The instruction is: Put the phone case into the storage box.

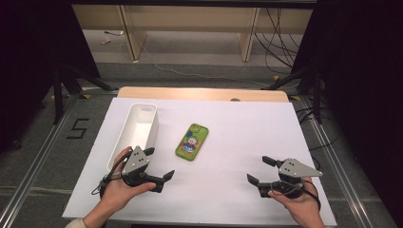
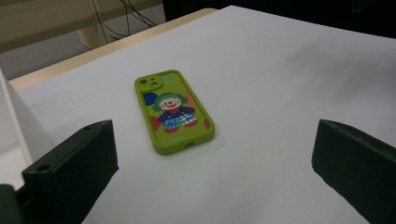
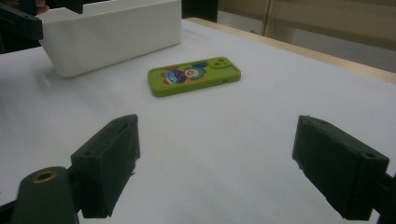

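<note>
High view of the worktop [image 1: 247,142], covered by one white sheet. One green phone case [image 1: 192,141] printed with a clown figure lies flat near the centre, back face up, camera cut-out at its 12 o'clock end. One white oblong bin [image 1: 135,134] stands just beside it at 9 o'clock, apart from it, and looks empty. Two tools are present, each held in one hand: the left tool [image 1: 159,164] at 7 o'clock from the case, close to the near end of the bin, and the right tool [image 1: 259,170] at 4 o'clock from the case, well apart from it. Both tools are released, jaws spread wide with nothing between them.

In the left gripper view the case [image 2: 173,112] lies ahead between the spread jaws, not touched. In the right gripper view the case [image 3: 194,75] sits farther off with the bin [image 3: 112,32] behind it.

Judged progress: nothing has been done so far. The case is untouched on the sheet; approach, grasp and, probably, transfer into the bin all remain.
</note>
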{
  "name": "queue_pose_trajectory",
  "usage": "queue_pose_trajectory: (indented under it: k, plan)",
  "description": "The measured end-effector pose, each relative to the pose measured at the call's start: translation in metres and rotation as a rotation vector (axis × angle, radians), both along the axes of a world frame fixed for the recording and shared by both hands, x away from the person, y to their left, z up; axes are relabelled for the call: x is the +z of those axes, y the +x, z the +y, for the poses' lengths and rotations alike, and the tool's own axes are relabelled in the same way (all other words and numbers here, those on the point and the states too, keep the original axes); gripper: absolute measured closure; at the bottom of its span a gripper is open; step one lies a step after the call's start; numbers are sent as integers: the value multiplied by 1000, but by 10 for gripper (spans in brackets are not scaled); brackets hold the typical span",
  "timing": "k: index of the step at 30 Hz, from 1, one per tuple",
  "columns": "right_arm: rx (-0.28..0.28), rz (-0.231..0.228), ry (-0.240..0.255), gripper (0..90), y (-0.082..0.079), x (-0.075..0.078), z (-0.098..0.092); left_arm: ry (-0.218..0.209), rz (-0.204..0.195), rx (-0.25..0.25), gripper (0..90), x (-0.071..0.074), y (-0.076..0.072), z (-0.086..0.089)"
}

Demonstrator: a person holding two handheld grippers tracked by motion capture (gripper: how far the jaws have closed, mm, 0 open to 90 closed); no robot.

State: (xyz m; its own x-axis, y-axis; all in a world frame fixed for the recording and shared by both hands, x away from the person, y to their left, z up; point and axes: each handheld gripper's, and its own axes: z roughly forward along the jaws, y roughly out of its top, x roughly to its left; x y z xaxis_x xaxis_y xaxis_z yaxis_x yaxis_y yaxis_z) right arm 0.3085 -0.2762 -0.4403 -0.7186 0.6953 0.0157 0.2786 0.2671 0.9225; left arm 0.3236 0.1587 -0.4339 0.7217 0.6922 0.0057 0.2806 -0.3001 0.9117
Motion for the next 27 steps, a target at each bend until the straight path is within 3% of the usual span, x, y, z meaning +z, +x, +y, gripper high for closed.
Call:
queue_pose_trajectory:
  k: [12,16,23,27]
  plan:
    - [-7,2,10,159,1,-1,-4,7,-13,9,33,0,2,-3]
    - [-11,2,3,158,0,-1,-4,14,-35,62,255,3,0,0]
    - [-5,-2,-3,159,0,0,0,0,-34,157,812,8,0,6]
    - [-6,0,-5,159,0,0,1,20,-20,183,900,12,1,3]
